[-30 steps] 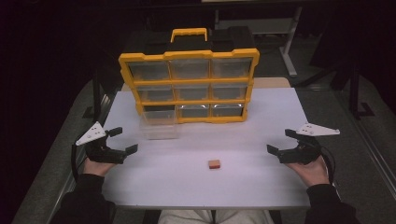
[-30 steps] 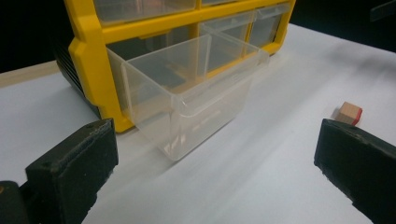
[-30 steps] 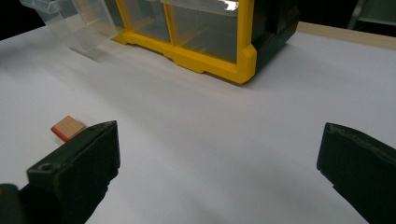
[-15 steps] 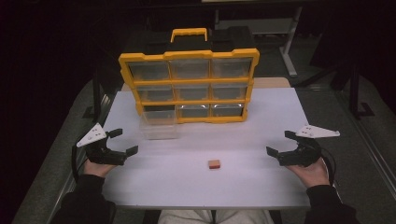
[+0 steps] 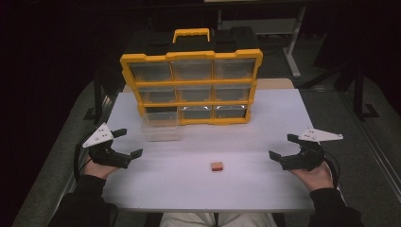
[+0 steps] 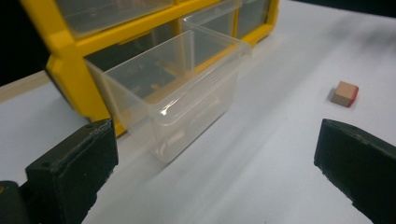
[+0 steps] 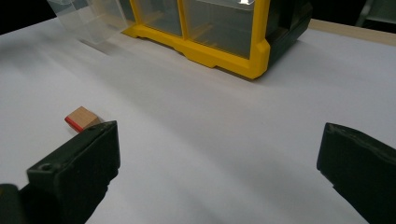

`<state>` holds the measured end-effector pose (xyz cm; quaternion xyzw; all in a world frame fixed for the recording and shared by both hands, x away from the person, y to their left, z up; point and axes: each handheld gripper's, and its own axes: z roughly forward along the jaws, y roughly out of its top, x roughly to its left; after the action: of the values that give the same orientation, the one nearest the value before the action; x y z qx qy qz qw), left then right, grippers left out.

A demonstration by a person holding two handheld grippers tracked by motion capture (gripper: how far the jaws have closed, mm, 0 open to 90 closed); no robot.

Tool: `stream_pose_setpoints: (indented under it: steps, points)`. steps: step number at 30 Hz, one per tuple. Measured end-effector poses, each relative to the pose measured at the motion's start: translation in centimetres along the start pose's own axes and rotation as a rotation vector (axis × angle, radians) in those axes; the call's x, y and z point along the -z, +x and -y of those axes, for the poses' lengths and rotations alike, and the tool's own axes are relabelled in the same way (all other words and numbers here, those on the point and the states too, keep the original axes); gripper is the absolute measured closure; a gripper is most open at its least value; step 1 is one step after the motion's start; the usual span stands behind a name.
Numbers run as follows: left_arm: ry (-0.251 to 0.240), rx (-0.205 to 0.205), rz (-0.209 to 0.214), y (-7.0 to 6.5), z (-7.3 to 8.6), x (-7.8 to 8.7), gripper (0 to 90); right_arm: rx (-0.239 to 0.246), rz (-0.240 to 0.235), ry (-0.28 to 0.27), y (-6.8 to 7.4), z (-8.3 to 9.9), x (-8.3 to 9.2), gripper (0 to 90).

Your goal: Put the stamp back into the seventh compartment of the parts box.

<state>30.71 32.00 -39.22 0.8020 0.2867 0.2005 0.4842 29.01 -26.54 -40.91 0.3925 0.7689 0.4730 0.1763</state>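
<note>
Resting wide at the table's edges, your left gripper (image 5: 124, 143) and right gripper (image 5: 283, 148) gape empty, flanking the block (image 5: 217, 166); 1 drawer (image 5: 161, 126) sits out, likely awaiting it.

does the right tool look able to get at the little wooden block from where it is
Probably yes. The right tool sits open at the table's right edge, and the wooden block lies alone on bare white surface between the hands, nothing in between.

A clear plastic drawer (image 6: 187, 88) sits at the centre of the frame, pulled out of the yellow organiser (image 6: 70, 56) across the upper left. A small wooden block (image 6: 344, 93) with one red face lies on the white table (image 6: 261, 154) at the right edge, and the left gripper (image 6: 215, 168) has its black jaws wide apart in the lower corners.
</note>
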Motion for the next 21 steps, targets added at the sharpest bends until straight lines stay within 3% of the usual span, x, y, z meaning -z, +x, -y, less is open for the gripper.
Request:
stream_pose_setpoints:
  steps: [7, 21]
  points:
    - [0.026, -0.026, 0.008, 0.0, -1.0, -0.4, 0.0, -0.001, -0.005, 0.019, 0.0, 0.1, -0.3, 0.0]
    - [0.053, -0.121, 0.04, -0.8, -4.4, -1.4, 0.0, -0.002, -0.01, 0.016, 0.0, 0.1, -0.2, 0.0]
